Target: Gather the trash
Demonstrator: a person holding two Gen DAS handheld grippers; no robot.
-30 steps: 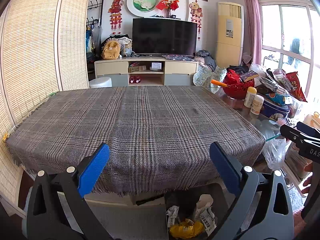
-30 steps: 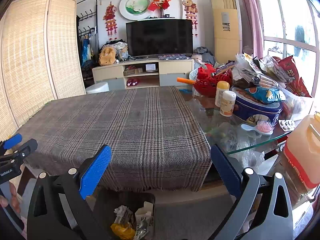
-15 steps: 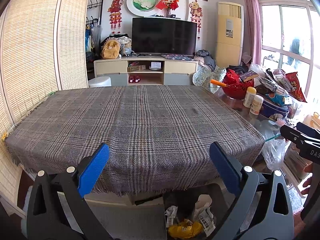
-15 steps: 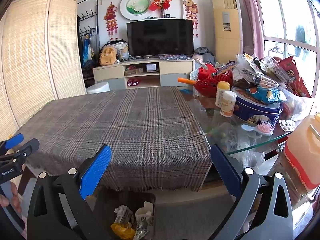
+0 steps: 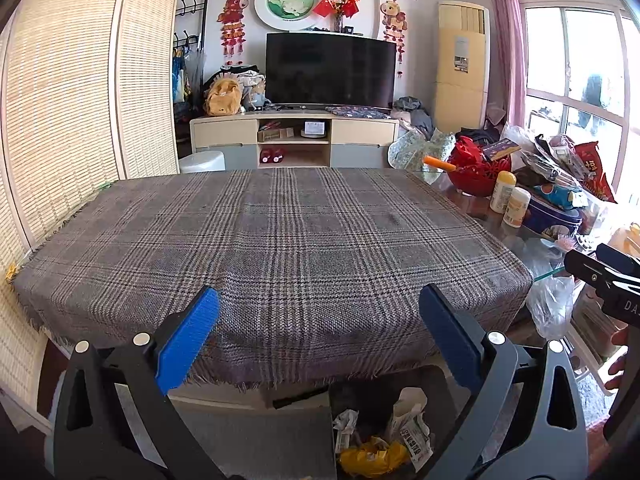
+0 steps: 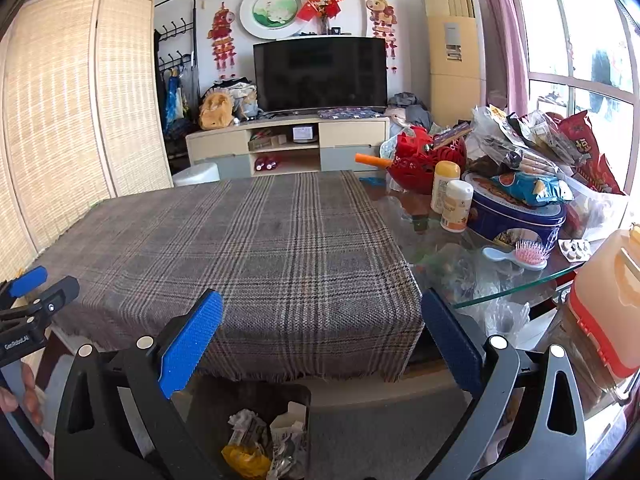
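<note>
Trash (image 5: 376, 436) fills the bin (image 6: 208, 404) under both wide-spread, empty grippers; only the right view shows pill blisters (image 6: 575, 249).

Straight ahead of both grippers, the plaid tablecloth (image 5: 272, 240) reads as coarse woven cloth, matt, its near hem frayed. Right of it, the bare table top (image 6: 500, 292) is clear glossy glass. The blue pads (image 6: 188, 344) on the right gripper's fingers look finely textured, the black arms behind them smooth matt plastic with shiny metal pins. Below, the bin (image 6: 288, 396) holds crumpled paper and a glossy yellow wrapper (image 6: 244, 456), perhaps plastic film. Far left, the folding screen (image 5: 60, 100) looks like woven reed.
</note>
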